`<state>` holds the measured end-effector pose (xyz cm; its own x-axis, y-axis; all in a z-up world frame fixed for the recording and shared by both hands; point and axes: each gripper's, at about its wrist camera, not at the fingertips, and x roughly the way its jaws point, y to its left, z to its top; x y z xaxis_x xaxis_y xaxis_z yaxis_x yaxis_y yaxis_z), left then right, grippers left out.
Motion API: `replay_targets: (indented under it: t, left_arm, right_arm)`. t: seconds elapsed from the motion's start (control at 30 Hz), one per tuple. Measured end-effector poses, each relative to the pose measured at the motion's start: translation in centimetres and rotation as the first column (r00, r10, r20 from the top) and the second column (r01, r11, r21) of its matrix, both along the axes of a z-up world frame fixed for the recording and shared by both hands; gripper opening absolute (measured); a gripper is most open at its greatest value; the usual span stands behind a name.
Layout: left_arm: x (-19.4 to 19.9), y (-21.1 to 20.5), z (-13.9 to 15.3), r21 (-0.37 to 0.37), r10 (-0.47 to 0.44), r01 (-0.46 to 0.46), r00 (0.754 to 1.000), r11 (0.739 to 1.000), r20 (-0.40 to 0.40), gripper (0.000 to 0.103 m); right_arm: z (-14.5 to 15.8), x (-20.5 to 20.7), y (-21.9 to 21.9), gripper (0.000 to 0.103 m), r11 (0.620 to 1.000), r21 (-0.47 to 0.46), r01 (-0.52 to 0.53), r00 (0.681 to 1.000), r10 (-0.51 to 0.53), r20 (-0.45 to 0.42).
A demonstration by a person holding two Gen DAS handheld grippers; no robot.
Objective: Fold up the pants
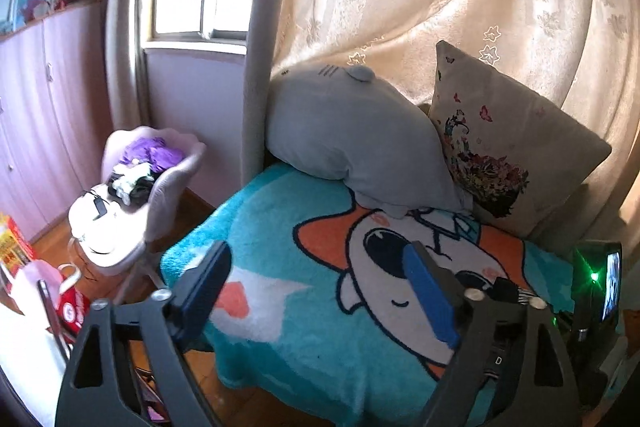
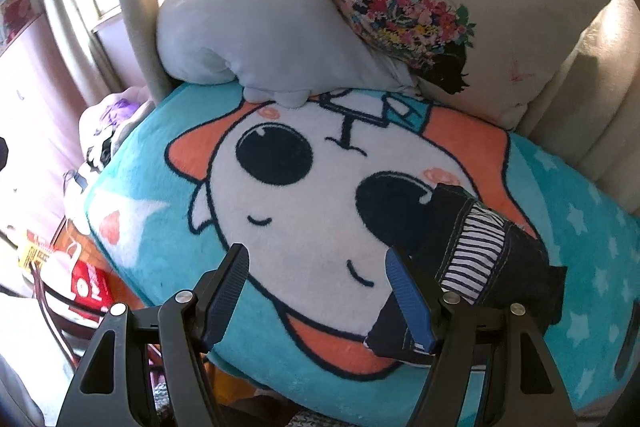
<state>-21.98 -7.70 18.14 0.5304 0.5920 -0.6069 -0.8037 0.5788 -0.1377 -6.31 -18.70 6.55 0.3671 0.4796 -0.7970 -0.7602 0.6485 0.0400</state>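
Small bundle of dark denim pants w/ striped lining (image 2: pixel 476 259) lies on the teal cartoon-print fleece bed blanket (image 2: pixel 160 163), long axis approx. diagonal, touching or just behind right claw (image 2: pixel 320 291)'s blue right finger; both claws, incl. left claw (image 1: pixel 320 291), wide, empty; right hand nearer.

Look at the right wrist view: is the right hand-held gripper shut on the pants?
No, the right hand-held gripper stands open with nothing between its fingers, and the pants lie on the blanket beside it.
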Motion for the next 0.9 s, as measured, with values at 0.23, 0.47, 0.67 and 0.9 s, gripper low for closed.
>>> replay_targets:
  t: [0.23, 0.47, 0.67, 0.9]
  left_arm:
    - [0.4, -2.2, 0.2, 0.036, 0.042, -0.041, 0.998, 0.999, -0.036, 0.099]
    - [2.2, -2.3, -0.8, -0.007, 0.073, -0.074, 0.992, 0.997, -0.105, 0.099]
    - [5.6, -2.6, -2.3, -0.108, -0.033, 0.018, 0.99, 0.994, -0.137, 0.099]
    - [12.2, -4.0, -5.3, -0.316, -0.283, 0.246, 0.956, 0.916, -0.077, 0.099]
  right_arm:
    - [-0.4, -0.1, 0.3, 0.075, 0.996, 0.0, -0.094, 0.996, 0.094, -0.001]
    - [-0.6, 1.6, -1.0, 0.075, 0.996, 0.031, -0.079, 0.996, 0.08, -0.027]
    - [0.7, 5.3, -5.4, 0.075, 0.993, 0.107, 0.041, 0.999, -0.037, -0.038]
    - [0.8, 11.2, -17.1, 0.075, 0.927, 0.175, 0.333, 0.941, -0.315, -0.122]
